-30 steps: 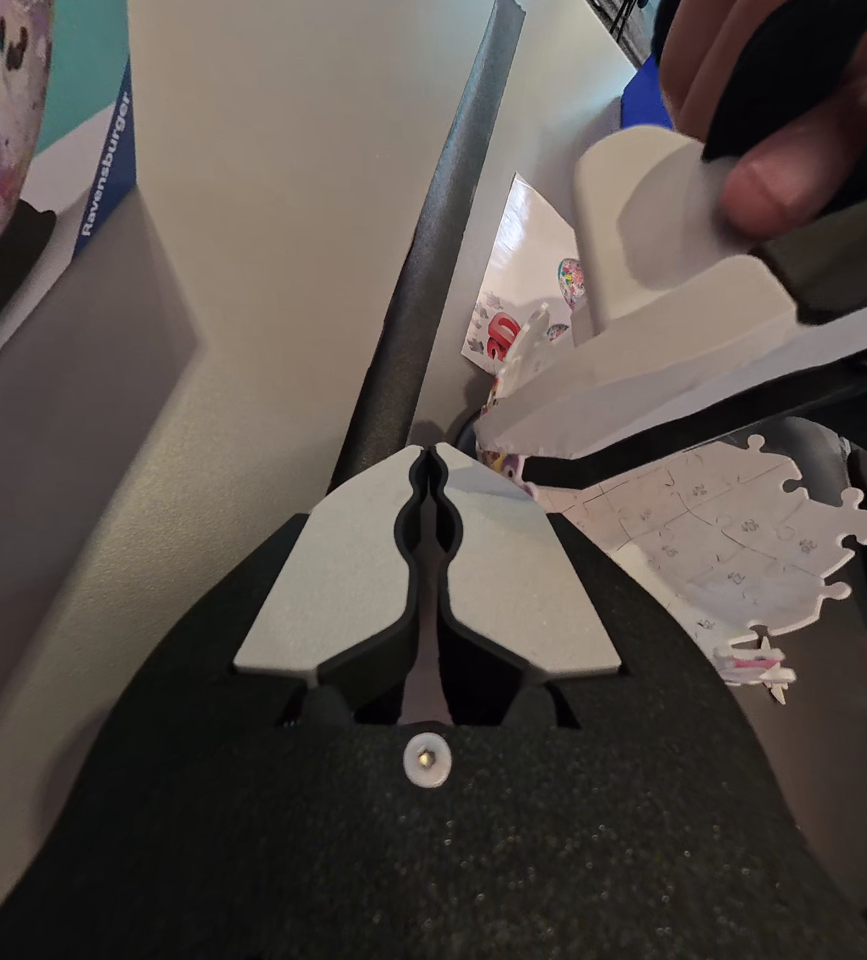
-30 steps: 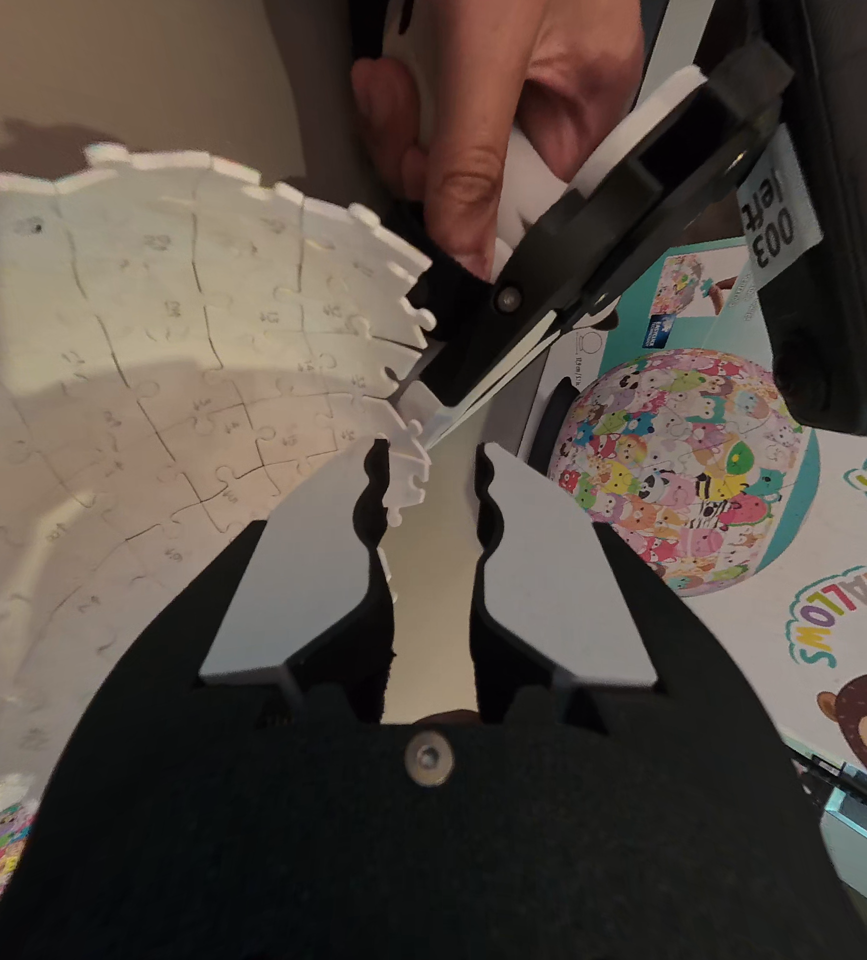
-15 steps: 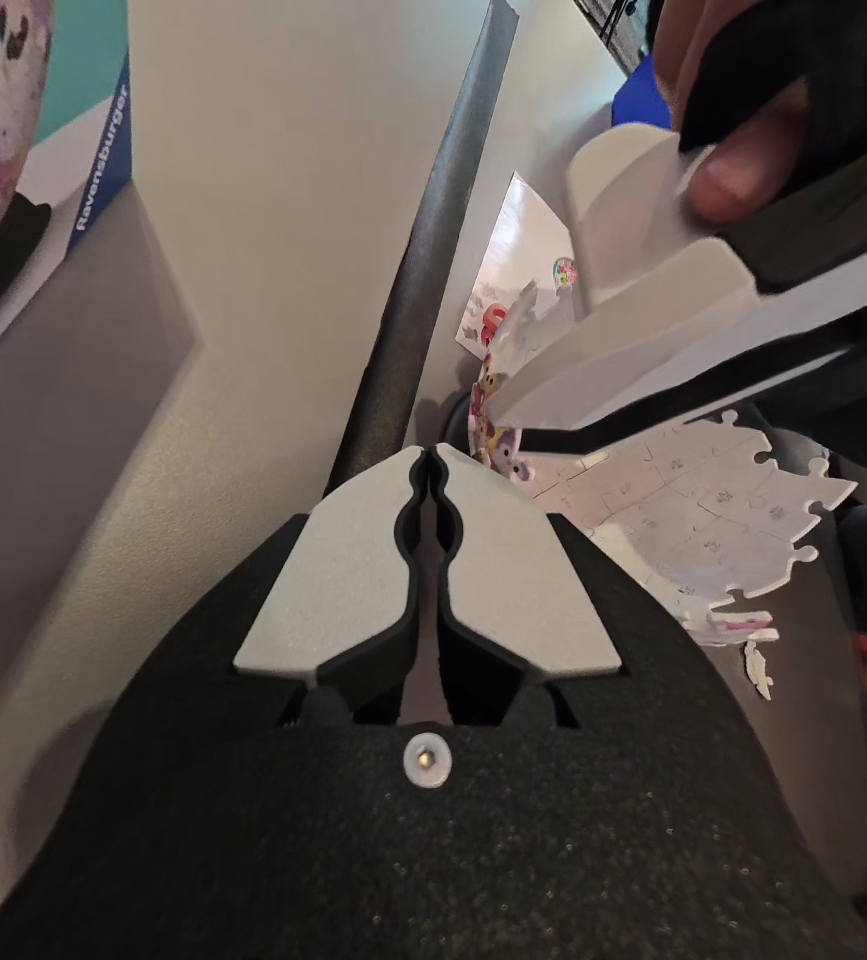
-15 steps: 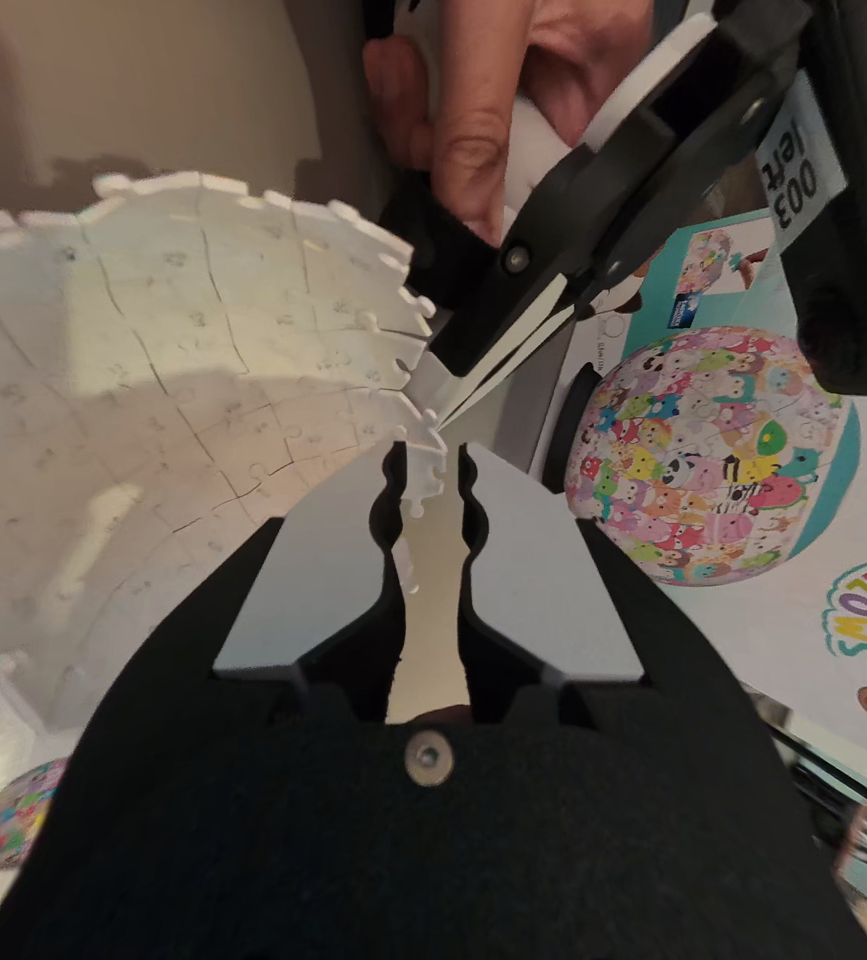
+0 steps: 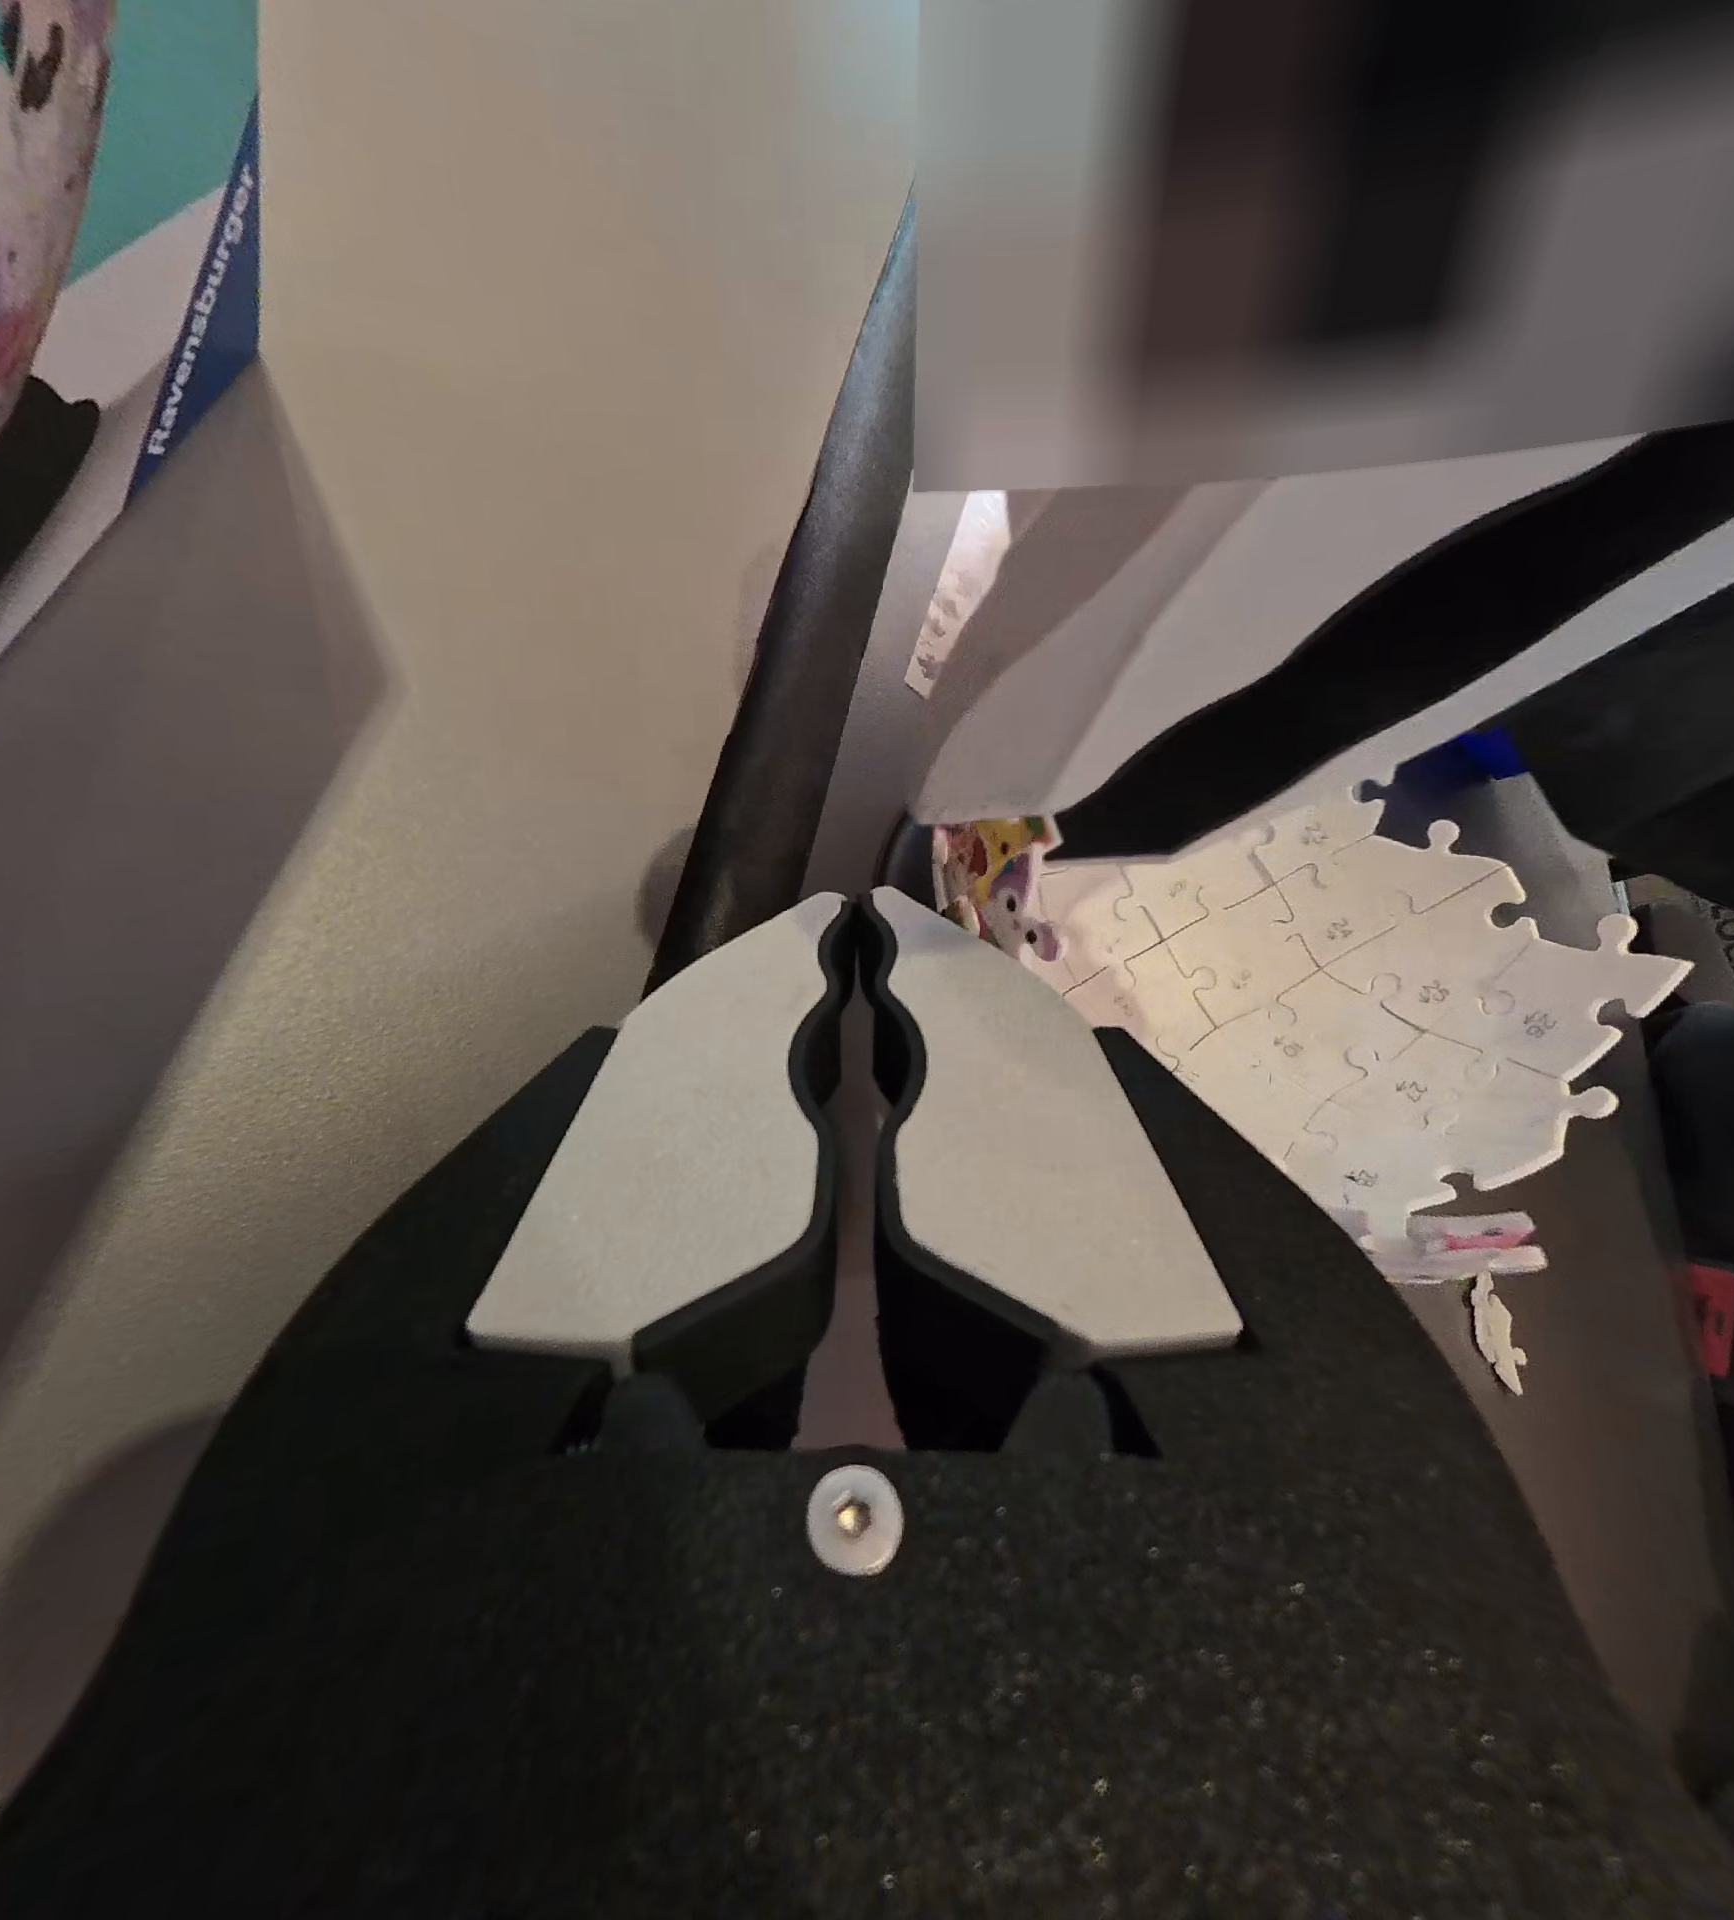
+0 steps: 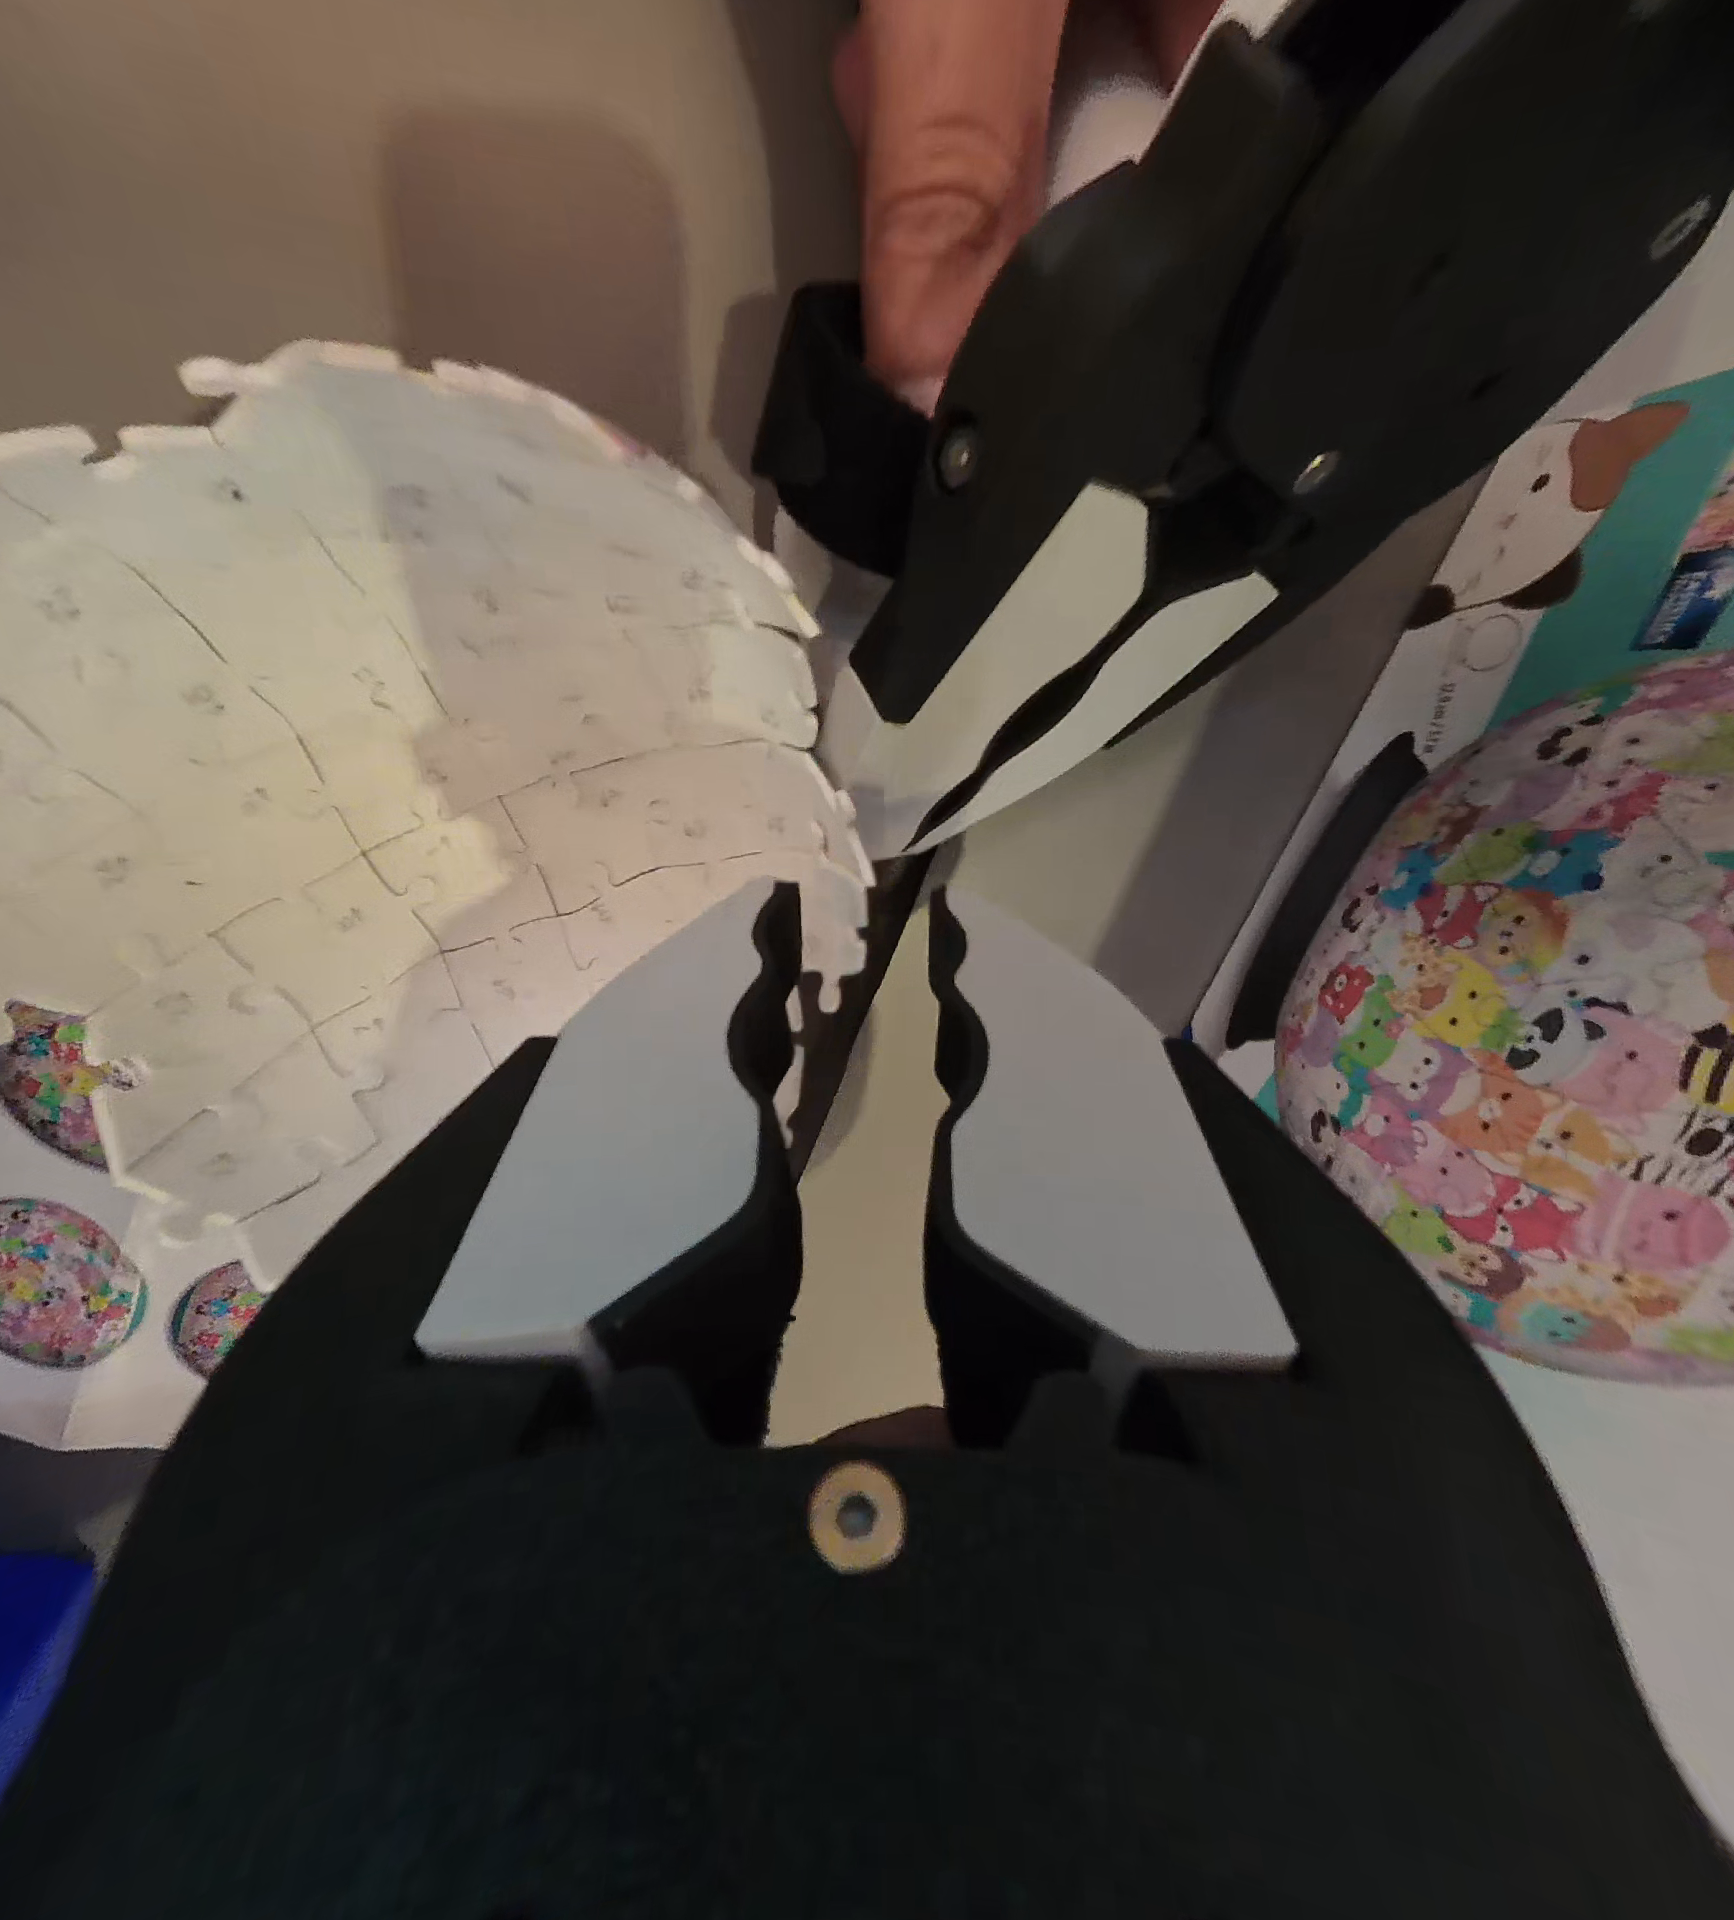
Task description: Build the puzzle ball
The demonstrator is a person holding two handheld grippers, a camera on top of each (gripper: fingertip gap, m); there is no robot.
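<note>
The part-built puzzle ball (image 6: 323, 790) is a curved white shell with its inner side showing. It also lies right of my fingers in the left wrist view (image 5: 1362, 997), with a strip of its coloured outside visible. My right gripper (image 6: 863, 935) is open, with its fingers on either side of a tab at the shell's right edge; it also shows in the left wrist view (image 5: 1029, 821). My left gripper (image 5: 858, 914) is shut with nothing visible between its fingers. In the right wrist view its tips (image 6: 910, 836) touch the same edge of the shell from above.
The puzzle box (image 6: 1569, 1039) with a colourful ball picture stands to the right; it is at far left in the left wrist view (image 5: 63, 260). A leaflet with ball pictures (image 6: 32, 1278) lies under the shell. Loose pieces (image 5: 1497, 1340) lie beside it. A dark strip (image 5: 811, 623) crosses the table. Both grippers' tips are close together, under 4 cm apart.
My right gripper's fingers have narrowed and moved in around the shell's edge tab. The shell has shifted left and tilted. The left gripper stays shut at that edge.
</note>
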